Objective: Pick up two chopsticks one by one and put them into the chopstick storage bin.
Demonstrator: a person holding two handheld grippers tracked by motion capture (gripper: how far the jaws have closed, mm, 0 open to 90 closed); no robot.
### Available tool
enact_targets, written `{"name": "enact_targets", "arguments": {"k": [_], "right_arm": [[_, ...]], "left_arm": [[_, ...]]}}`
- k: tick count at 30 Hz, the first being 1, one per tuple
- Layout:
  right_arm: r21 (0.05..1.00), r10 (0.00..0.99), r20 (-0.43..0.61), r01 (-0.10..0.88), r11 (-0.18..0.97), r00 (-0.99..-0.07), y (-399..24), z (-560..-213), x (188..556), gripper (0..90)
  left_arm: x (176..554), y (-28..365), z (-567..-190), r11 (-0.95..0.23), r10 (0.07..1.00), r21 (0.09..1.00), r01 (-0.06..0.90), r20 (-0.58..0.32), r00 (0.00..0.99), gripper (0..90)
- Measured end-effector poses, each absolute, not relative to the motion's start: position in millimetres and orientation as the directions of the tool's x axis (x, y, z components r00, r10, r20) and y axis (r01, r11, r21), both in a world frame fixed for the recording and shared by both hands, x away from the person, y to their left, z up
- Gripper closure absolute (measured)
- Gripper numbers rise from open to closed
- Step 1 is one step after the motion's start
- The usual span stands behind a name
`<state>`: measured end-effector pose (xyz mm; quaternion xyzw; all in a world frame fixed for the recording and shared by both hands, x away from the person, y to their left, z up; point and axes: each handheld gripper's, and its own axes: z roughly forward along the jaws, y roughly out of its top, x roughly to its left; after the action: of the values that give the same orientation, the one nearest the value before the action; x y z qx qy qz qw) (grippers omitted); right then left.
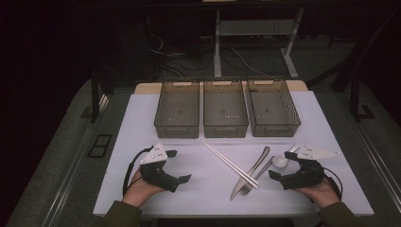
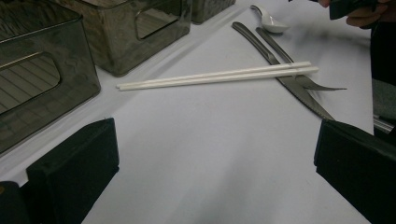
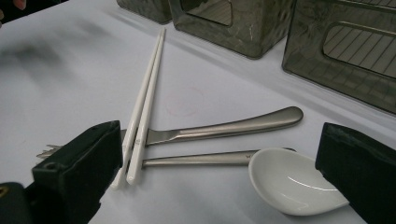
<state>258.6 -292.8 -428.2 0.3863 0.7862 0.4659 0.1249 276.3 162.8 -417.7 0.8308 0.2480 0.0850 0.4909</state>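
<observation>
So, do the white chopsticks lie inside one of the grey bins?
No, the white chopsticks lie on the table, across the knife and fork.

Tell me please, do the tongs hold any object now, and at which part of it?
Nothing is held. The left tongs and the right tongs both stand open above the white table, apart from the chopsticks, knife, fork and spoon.

No readable text; a knife (image 3: 219,128) mark is perhaps too small.
</observation>
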Motion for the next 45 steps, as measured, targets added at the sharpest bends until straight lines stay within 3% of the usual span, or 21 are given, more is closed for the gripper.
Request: {"name": "enact_targets", "arguments": {"k": [45], "right_arm": [[0.783,0.68,0.183,0.523,0.336,-0.71,-263,-407,283,3.0]], "left_arm": [[273,164,-418,-0.378,0.488,0.861,0.34,-0.126,0.863,0.0]]}}
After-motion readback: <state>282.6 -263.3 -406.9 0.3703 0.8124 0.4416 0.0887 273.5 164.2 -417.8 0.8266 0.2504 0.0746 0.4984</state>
